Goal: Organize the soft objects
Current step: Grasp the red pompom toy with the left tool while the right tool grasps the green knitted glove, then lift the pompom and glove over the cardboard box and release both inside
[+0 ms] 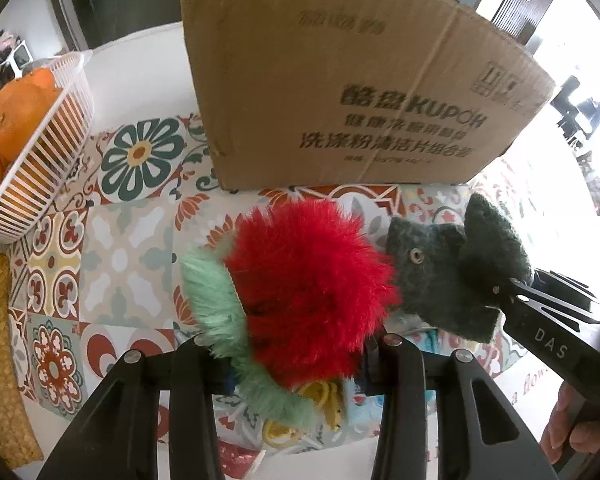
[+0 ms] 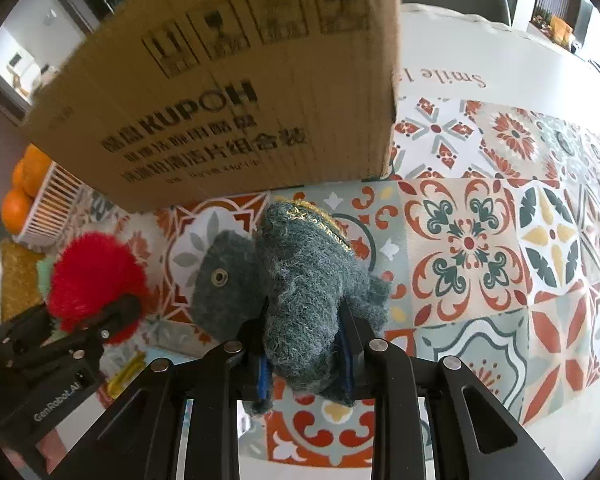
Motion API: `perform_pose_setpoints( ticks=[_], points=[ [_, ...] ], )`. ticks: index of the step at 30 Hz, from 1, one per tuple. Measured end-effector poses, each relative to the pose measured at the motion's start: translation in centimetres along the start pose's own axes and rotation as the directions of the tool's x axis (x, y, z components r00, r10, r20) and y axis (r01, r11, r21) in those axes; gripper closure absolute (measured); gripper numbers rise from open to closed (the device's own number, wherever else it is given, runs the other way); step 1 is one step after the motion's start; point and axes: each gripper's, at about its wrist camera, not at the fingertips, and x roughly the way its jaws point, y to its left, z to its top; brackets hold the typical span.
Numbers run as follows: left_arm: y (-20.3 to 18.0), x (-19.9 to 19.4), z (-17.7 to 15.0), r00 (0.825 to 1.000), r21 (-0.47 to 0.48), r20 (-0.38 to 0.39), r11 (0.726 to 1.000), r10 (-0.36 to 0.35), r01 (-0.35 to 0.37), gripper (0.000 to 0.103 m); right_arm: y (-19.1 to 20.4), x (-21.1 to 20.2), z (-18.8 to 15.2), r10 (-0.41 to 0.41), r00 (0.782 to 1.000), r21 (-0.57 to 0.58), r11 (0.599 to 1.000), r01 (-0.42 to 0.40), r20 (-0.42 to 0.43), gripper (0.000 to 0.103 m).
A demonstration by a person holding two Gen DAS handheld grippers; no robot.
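Observation:
My left gripper (image 1: pixel 296 344) is shut on a fluffy red and mint-green toy (image 1: pixel 312 276), held just in front of a brown cardboard box (image 1: pixel 340 92). My right gripper (image 2: pixel 304 344) is shut on a dark green felt toy (image 2: pixel 300 280) with a button eye, beside the red toy (image 2: pixel 96 276). The felt toy also shows in the left wrist view (image 1: pixel 452 264), with the right gripper (image 1: pixel 512 296) clamped on it. The box (image 2: pixel 236 92) stands close behind both toys. The left gripper (image 2: pixel 112 316) shows at lower left in the right wrist view.
A white slatted basket (image 1: pixel 56 136) with oranges (image 1: pixel 16 116) stands at the left on the patterned tablecloth (image 2: pixel 480 240). A woven yellow mat (image 1: pixel 0 360) lies at the near left. Yellow loops (image 1: pixel 320 400) lie under the red toy.

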Motion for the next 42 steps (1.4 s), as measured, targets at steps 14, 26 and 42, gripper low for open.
perform_pose_setpoints(
  ticks=[14, 26, 42],
  points=[
    [-1.2, -7.8, -1.4, 0.993, 0.006, 0.115, 1.000, -0.025, 0.025, 0.062, -0.3, -7.3, 0.2, 0.044, 0.990, -0.016, 0.999, -0.043, 0.133, 0.076],
    [-2.5, -13.6, -0.8, 0.969, 0.037, 0.240, 0.998, -0.051, 0.043, 0.062, 1.2, -13.6, -0.6, 0.084, 0.960, -0.054, 0.996, -0.072, 0.266, 0.076],
    [-2.9, -19.5, 1.4, 0.914, 0.103, 0.398, 0.994, -0.077, 0.039, 0.062, 3.5, -20.4, 0.4, 0.134, 0.889, -0.124, 0.988, -0.088, 0.439, 0.076]
  ],
)
